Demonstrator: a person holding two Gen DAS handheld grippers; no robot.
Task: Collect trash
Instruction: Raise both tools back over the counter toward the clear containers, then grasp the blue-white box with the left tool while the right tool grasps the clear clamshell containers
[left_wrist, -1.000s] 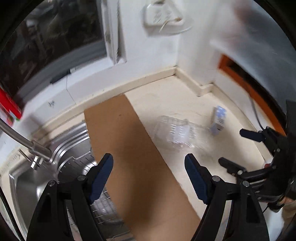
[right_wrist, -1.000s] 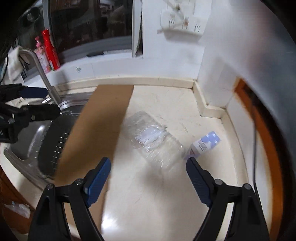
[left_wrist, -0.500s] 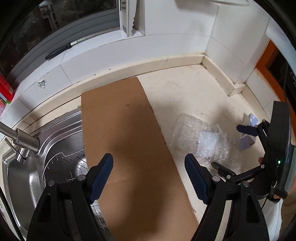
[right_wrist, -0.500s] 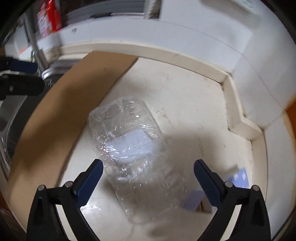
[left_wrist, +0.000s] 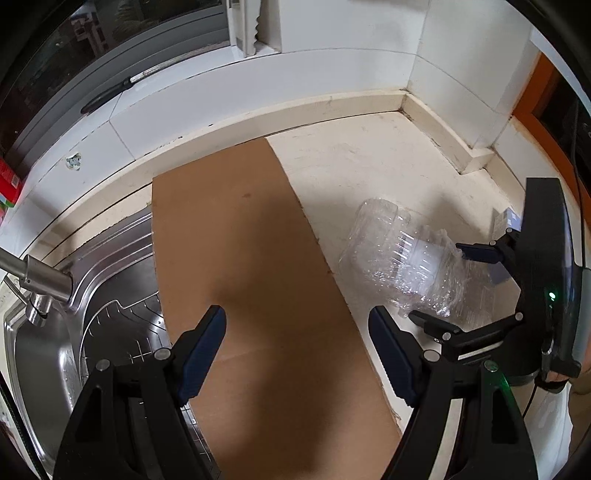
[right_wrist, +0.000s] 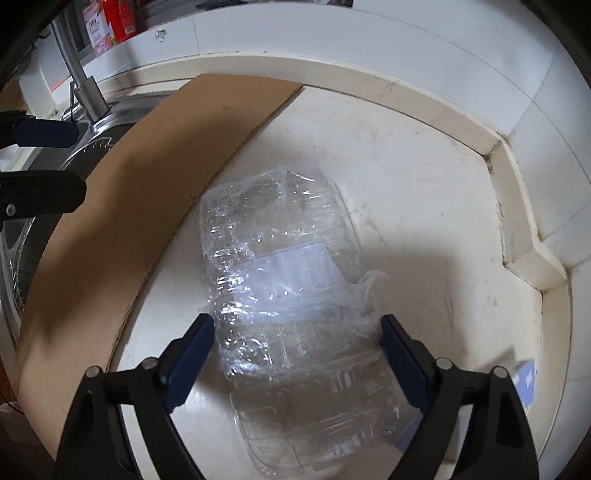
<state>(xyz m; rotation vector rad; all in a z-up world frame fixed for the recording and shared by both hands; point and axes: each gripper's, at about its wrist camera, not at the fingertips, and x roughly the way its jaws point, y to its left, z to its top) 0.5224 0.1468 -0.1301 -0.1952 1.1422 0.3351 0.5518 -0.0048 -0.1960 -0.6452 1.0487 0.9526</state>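
- Right gripper: jaws spread wide, straddling the crumpled clear plastic container wrapped in cling film; pads just beside its sides, contact unclear.
- Container lies on the cream countertop, just right of the flat brown cardboard sheet.
- Left gripper: released, holding nothing, above the cardboard.
- Stainless steel sink at left, partly under the cardboard.
- Small white-and-blue carton near right.
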